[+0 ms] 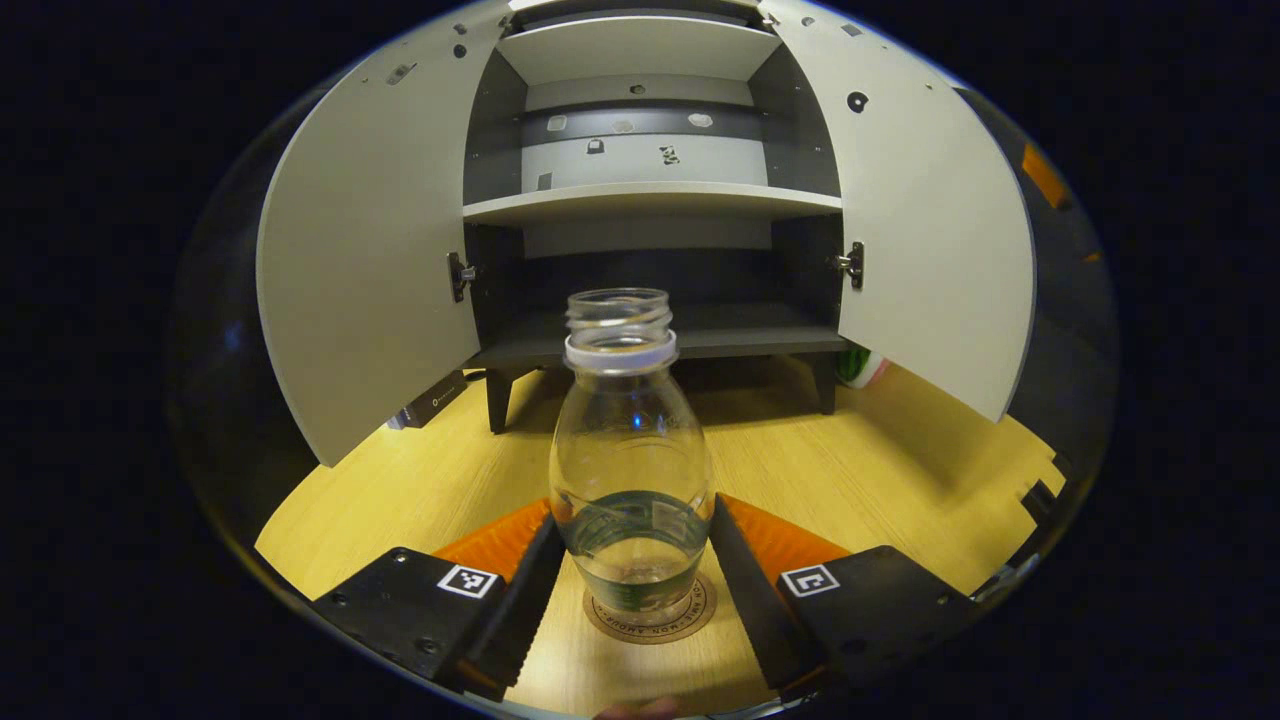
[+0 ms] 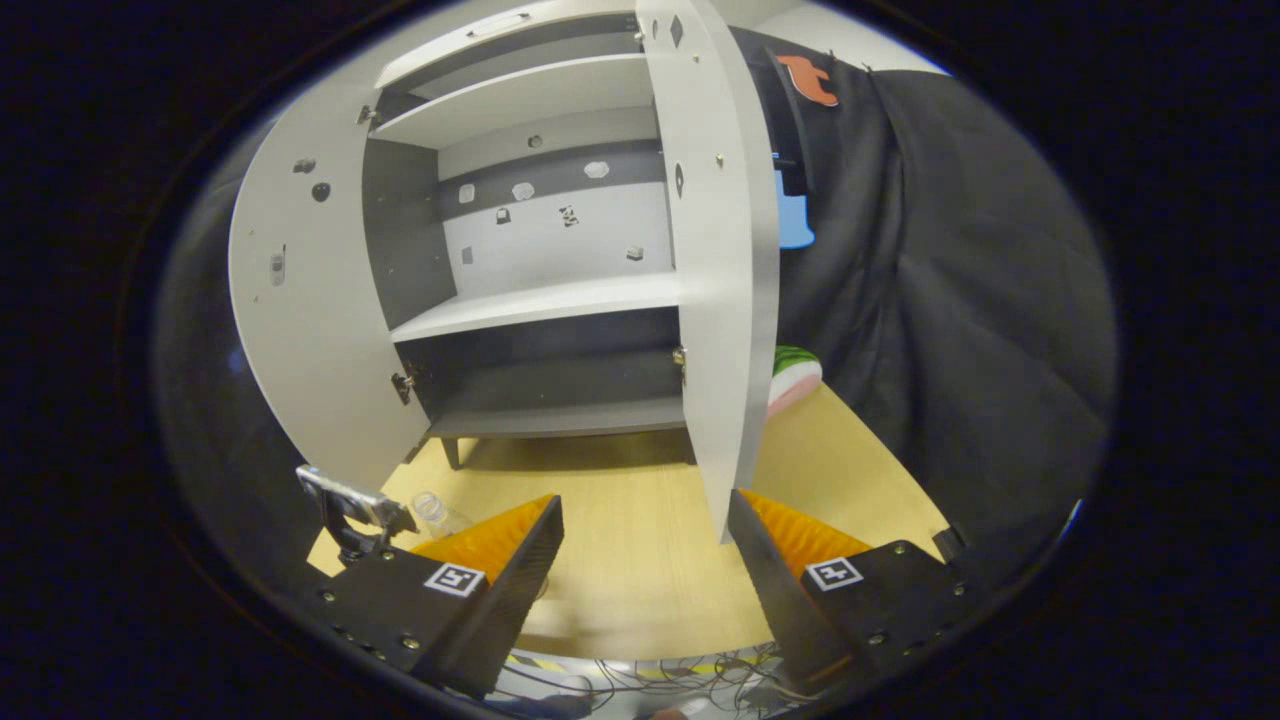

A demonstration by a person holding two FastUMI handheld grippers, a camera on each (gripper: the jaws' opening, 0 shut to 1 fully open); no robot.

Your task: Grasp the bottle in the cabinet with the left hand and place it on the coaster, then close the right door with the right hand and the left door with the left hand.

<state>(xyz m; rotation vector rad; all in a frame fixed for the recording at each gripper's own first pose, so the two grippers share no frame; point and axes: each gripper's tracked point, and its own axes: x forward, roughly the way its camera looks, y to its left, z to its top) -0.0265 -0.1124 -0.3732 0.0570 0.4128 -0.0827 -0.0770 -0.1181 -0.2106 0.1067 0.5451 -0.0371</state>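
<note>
Since the bottle already stands on the coaster, the coming move looks like a release and then the doors.
Bottle: the bottle (image 1: 631, 460) is upright, capless, a little water in it, its long axis vertical, base inside the coaster (image 1: 650, 615) ring on the table (image 1: 880, 480).
Left gripper: the left gripper (image 1: 634, 560) brackets the bottle's lower body, fingers at or just off the glass; I cannot tell whether they press.
Right gripper: the right gripper (image 2: 640, 560) is wide and holds nothing.
Right door: the right door (image 2: 722, 280) stands open, edge-on, straight ahead and just beyond the right fingertips, so this hand is the nearer.
Left door: the left door (image 1: 365, 250) is open, ahead-left of the left gripper.
Cabinet: the cabinet (image 1: 650, 200) shelves are bare.
</note>
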